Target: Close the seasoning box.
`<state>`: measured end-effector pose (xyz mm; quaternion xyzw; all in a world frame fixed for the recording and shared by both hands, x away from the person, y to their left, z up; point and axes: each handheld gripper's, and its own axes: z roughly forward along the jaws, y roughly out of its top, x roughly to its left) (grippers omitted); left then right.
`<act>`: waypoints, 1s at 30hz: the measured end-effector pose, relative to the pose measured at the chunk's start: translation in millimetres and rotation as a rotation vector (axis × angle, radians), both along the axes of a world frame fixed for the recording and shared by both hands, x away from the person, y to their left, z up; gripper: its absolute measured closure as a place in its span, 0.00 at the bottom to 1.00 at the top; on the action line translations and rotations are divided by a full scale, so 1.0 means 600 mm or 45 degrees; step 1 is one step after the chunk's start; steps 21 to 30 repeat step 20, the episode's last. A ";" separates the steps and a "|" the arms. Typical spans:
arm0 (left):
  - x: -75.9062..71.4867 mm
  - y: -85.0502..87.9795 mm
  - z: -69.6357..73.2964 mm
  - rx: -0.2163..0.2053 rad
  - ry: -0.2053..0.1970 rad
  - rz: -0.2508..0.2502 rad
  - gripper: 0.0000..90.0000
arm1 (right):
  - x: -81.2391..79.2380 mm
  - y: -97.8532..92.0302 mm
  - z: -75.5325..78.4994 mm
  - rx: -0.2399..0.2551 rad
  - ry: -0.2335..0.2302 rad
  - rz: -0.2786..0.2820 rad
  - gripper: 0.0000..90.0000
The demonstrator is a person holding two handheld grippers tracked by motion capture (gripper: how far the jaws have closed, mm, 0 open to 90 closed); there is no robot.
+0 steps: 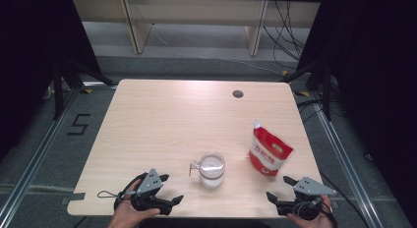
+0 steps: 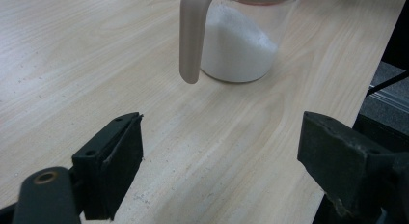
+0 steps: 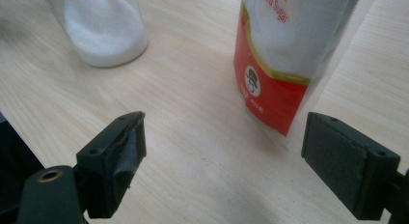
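Centrally, near the front edge of a pale wooden surface (image 1: 162, 120), stands a clear glass jar (image 1: 212, 170) partly filled with white granules. It is upright, and its handle (image 1: 192, 167) sticks out toward the left in the high view. In the left gripper view the jar (image 2: 238, 45) stands straight ahead, with the beige handle (image 2: 192, 35) hanging down in front of it.

Just to the right of the jar, and apart from it, a red and white sugar pouch (image 1: 268, 152) stands upright with a small white spout at its top. In the right gripper view the pouch (image 3: 284, 64) rises close ahead, with the jar (image 3: 103, 28) farther off at the upper left.

At the front left corner, the left gripper (image 1: 170, 188) is held by a hand (image 1: 129, 215), its jaws spread wide and nothing between them. It points toward the jar without touching it.

At the front right edge, the right gripper (image 1: 281, 187) is held by the other hand (image 1: 314, 219), jaws fully released, empty, and aimed at the pouch, which stands near but clear of them.
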<state>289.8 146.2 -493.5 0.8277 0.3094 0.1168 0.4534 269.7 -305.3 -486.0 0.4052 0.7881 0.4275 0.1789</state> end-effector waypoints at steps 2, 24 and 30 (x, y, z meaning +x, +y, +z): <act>0.001 -0.001 -0.002 -0.008 -0.009 -0.001 0.18 | 0.000 0.001 -0.001 -0.009 -0.003 -0.008 0.18; 0.002 0.002 0.000 0.045 -0.002 0.009 0.18 | 0.006 -0.002 -0.004 -0.026 -0.024 0.026 0.18; 0.002 0.002 0.000 0.045 -0.002 0.009 0.18 | 0.006 -0.002 -0.004 -0.026 -0.024 0.026 0.18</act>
